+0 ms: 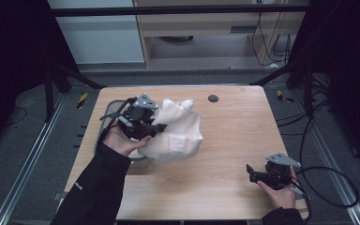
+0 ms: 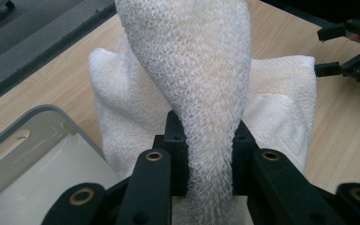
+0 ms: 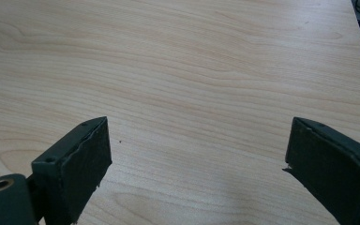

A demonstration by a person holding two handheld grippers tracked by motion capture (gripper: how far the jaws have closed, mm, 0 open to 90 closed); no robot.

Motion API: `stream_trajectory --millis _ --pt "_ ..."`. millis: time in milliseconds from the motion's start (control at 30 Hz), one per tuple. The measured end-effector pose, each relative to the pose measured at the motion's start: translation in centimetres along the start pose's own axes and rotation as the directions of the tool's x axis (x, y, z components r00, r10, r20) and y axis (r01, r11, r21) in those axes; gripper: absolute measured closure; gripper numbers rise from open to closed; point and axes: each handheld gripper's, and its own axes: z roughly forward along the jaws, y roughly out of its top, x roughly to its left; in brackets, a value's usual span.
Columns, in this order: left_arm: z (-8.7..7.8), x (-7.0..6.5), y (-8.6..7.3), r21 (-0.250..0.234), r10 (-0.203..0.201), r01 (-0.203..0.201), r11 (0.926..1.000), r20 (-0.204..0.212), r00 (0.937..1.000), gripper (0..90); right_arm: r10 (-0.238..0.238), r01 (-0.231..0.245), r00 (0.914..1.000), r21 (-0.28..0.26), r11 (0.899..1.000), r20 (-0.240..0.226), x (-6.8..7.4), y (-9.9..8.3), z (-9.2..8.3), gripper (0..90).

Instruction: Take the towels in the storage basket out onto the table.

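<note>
A white terry towel [image 1: 176, 131] lies bunched on the left half of the wooden table [image 1: 229, 140]. My left gripper [image 1: 152, 129] is shut on a fold of it. In the left gripper view that fold of the towel [image 2: 201, 75] rises between the two black jaws of my left gripper [image 2: 205, 150], with the rest heaped behind. My right gripper [image 1: 251, 172] rests low at the table's front right, open. In the right gripper view its fingers [image 3: 79, 164] stand wide apart over bare wood, holding nothing.
A grey-rimmed tray [image 2: 37, 140] sits at the table's left edge, under my left hand; its rim [image 1: 104, 123] pokes out beside the gripper. A small dark round hole [image 1: 213, 98] marks the table's far side. Black frame bars and cables surround the table.
</note>
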Motion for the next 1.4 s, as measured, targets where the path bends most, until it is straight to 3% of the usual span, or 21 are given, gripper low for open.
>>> stream_trajectory --millis 667,933,1400 --pt "7.0 -2.0 0.2 0.074 0.037 -0.042 0.9963 0.063 0.9973 74.8 -0.001 0.001 0.9999 -0.01 1.0 0.011 -0.1 0.0 -0.1 7.2" --pt "9.5 -2.7 -0.2 0.124 0.059 -0.068 0.99 0.071 0.9957 74.7 0.001 -0.001 0.9998 -0.004 1.0 0.021 -0.2 0.0 -0.1 7.2" --pt "13.3 -3.8 -1.3 0.143 0.05 -0.066 0.9875 0.113 0.9923 73.7 -0.003 0.003 0.9995 -0.002 1.0 0.032 -0.3 0.0 -0.1 7.2"
